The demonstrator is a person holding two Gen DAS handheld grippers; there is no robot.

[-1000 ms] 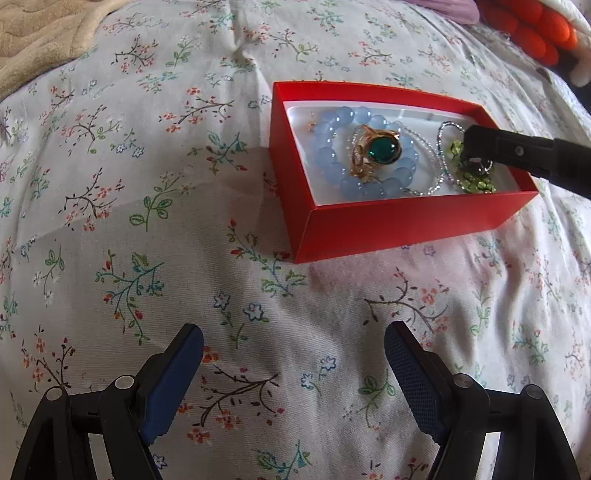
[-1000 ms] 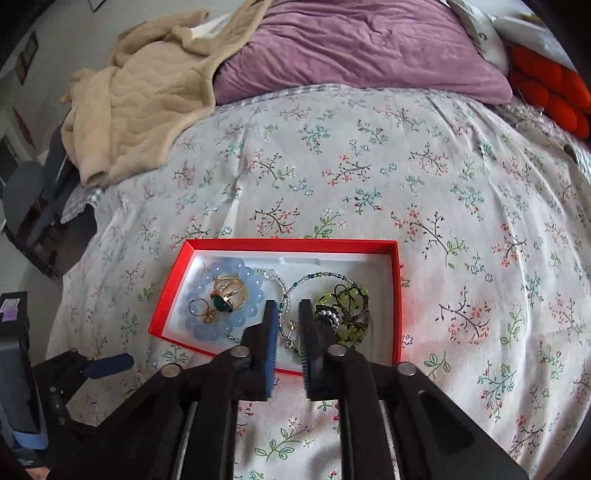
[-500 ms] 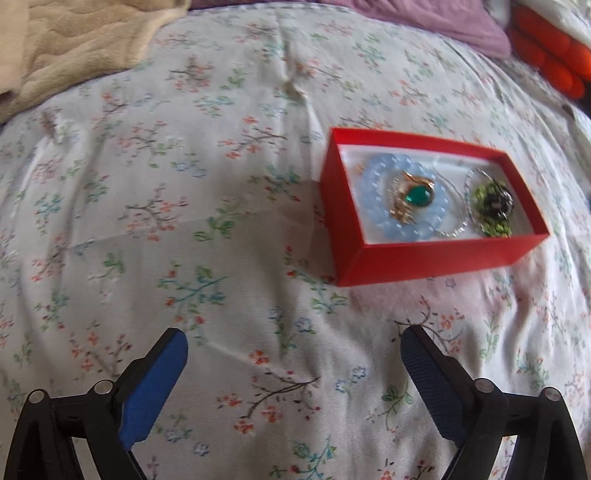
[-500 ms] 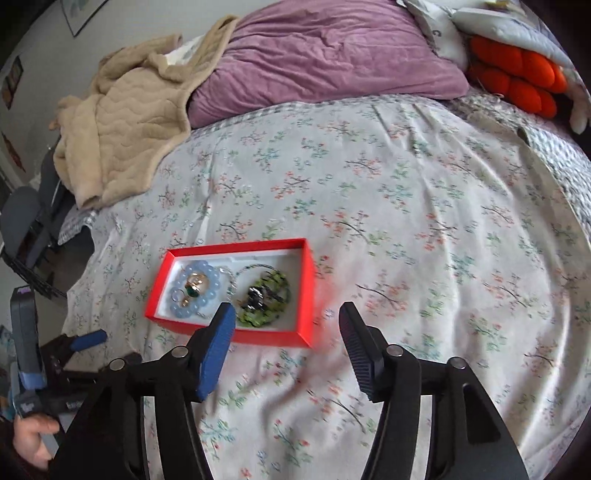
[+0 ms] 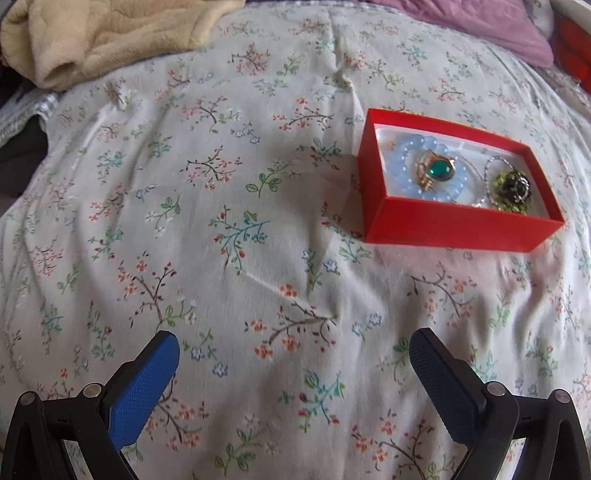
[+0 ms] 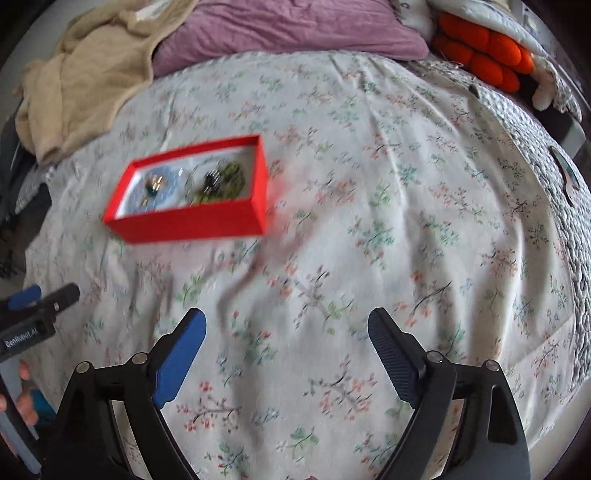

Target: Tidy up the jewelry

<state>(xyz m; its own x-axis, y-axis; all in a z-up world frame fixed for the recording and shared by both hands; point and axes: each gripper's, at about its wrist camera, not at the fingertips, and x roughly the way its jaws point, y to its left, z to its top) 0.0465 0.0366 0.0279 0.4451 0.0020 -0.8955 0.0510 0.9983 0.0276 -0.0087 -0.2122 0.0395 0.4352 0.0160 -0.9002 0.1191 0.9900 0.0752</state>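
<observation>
looks close to finished, judging by how things lie. open red cardboard box with a white lining (image 5: pixel 458 221) at the right of the left wrist frame, resting on the white floral bedsheet (image 5: pixel 221 240). inside it, toward the box's left end, a pale blue beaded bracelet (image 5: pixel 400 166) with a gold ring set with a green stone (image 5: pixel 437 170) lying within its loop. at the box's right end, a thin silver beaded chain (image 5: pixel 489 173) curling around a cluster of olive-green beads with a dark centre piece (image 5: pixel 513 188). same box (image 6: pixel 192 221) at the left of centre in the right wrist frame, blurred there, contents only roughly readable.

no loose jewelry visible anywhere on the sheet in either frame; no lid in sight either, so closing the box cannot be counted as a remaining step from this evidence. beige quilted blanket (image 5: pixel 110 33) and purple pillow (image 6: pixel 288 26) along the top of the frames, orange plush item (image 6: pixel 480 51) at upper right, none of them part of the job.

left tool (image 5: pixel 291 373) at the bottom of its frame, spread wide and released, gripping nothing, well apart from the box. right tool (image 6: pixel 286 350) likewise splayed open and empty, low in its frame, well clear of the box. probably nothing left beyond a final check that every piece sits inside the rim.
</observation>
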